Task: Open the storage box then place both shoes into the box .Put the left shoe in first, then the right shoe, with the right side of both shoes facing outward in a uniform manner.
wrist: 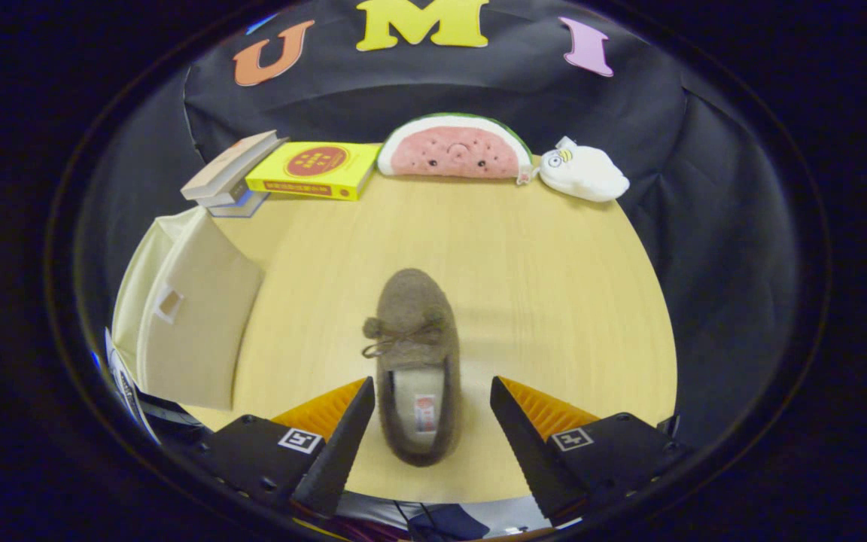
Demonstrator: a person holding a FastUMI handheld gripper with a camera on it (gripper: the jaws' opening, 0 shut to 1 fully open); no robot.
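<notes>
Gripper (pixel 431 391) spread wide, fingers (pixel 343 444) apart and pressing on nothing; shoe (pixel 415 361) between them, heel end in the gap, toe pointing ahead past the tips; left finger close beside the shoe's edge, contact not clear; right finger apart from it, bare table (pixel 554 286) showing between. Shoe brown and fuzzy, small bow (pixel 396 335) across the top, pale lining and a small tag inside the opening; sole down, flat on the table. Box (pixel 193 316) to the left of the shoe and the left finger, cream, front flap standing open, a small square tab on it; inside hidden behind the flap. Beyond the shoe, along the far edge by the wall: stacked books (pixel 234 177) leaning at the far left; yellow book (pixel 313 169) beside them, touching the stack; watermelon cushion (pixel 454 147) in the middle, upright; white plush (pixel 582 173) just beside the cushion on its right.
</notes>
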